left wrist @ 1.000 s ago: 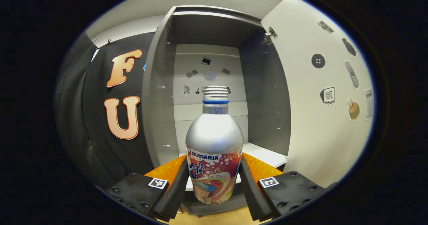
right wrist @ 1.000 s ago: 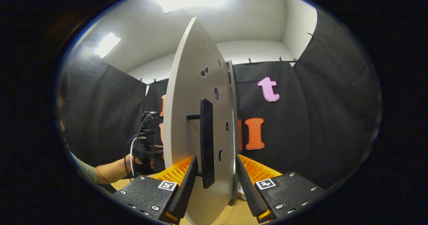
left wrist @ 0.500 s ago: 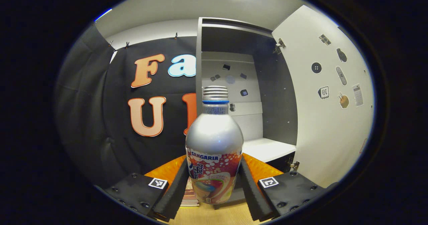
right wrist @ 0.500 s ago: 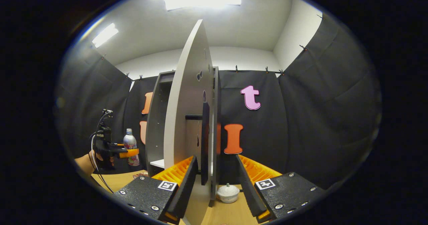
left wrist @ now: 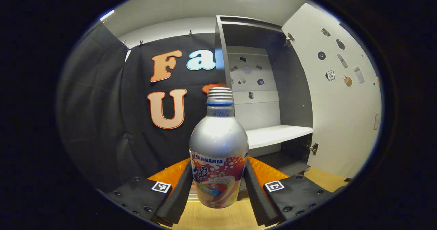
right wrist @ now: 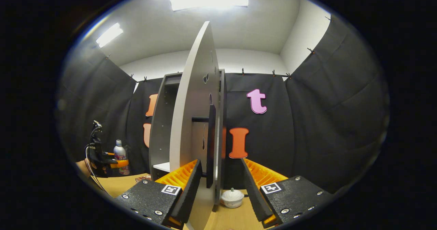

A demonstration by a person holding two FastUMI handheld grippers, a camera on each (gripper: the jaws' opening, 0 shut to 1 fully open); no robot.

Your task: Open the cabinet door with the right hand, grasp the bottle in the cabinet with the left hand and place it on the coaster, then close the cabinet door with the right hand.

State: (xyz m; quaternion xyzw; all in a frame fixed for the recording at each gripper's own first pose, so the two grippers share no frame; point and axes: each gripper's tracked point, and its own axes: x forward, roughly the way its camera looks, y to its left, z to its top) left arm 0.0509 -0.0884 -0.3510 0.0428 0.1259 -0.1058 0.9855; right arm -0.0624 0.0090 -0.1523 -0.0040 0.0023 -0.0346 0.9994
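Observation:
A silver bottle with a coloured label stands upright between the fingers of my left gripper, which is shut on its lower body, just above the wooden table. The grey cabinet is open to the right, with a bare white shelf. In the right gripper view the door is seen edge-on. Its black bar handle lies between the spread fingers of my right gripper, which is open. Far left there, the left gripper holds the bottle. A flat brownish piece, perhaps the coaster, lies on the table.
The open door carries stickers and swings out at the right of the left gripper view. A small white lidded pot sits on the table by the cabinet's foot. Black cloth walls close the booth on all sides.
My left gripper has carried the bottle out of the cabinet, to the left and lower toward the table. The right gripper backed off from the door a little, still straddling the handle.

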